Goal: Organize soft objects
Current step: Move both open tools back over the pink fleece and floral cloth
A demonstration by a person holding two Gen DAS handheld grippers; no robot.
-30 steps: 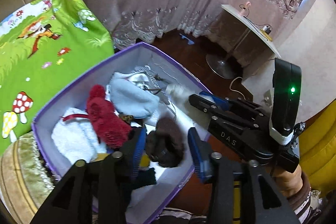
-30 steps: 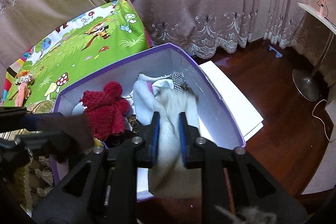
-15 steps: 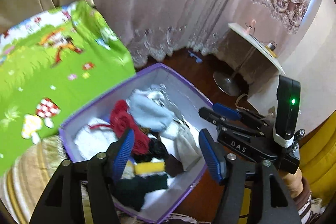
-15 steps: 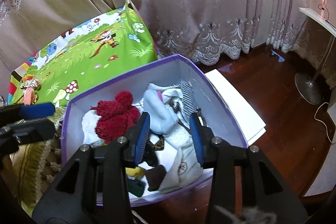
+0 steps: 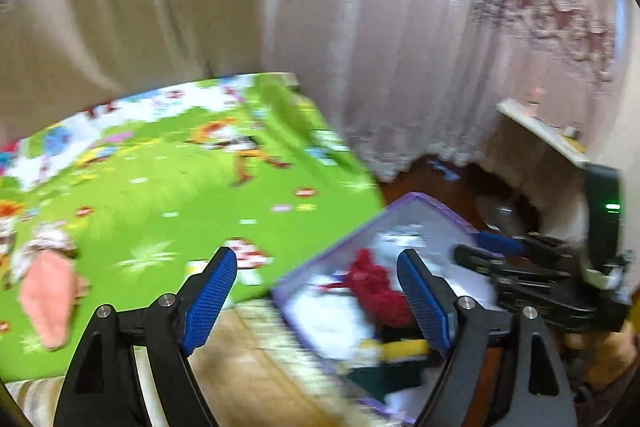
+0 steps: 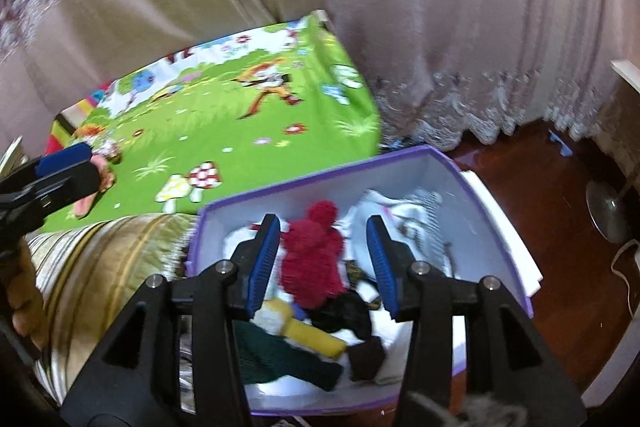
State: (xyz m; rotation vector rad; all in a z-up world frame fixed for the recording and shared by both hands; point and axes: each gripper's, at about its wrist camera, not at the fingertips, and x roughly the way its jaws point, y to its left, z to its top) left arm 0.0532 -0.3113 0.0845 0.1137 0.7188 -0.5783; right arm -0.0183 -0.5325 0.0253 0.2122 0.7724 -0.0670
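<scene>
Our right hand-held gripper (image 6: pixel 322 259) hangs above the purple-rimmed box (image 6: pixel 400 159) with its blue pads spread wide and nothing between them. Seen between its fingers, a red knitted piece (image 6: pixel 314 255) lies in the middle of the box, with white cloth (image 6: pixel 404 215) behind it and a dark green piece (image 6: pixel 280 355), a yellow one (image 6: pixel 312 337) and a brown one (image 6: pixel 366 351) at the near end. Our left hand-held gripper (image 5: pixel 316 295) is likewise wide open and empty, over the edge where the box meets a striped gold cushion (image 5: pixel 256 359) (this view is badly blurred). To the left lies a green cartoon mat (image 6: pixel 240 123), and on it a pink soft item (image 5: pixel 46 291), well apart from the box. Pale curtains (image 6: pixel 400 7) hang behind.
</scene>
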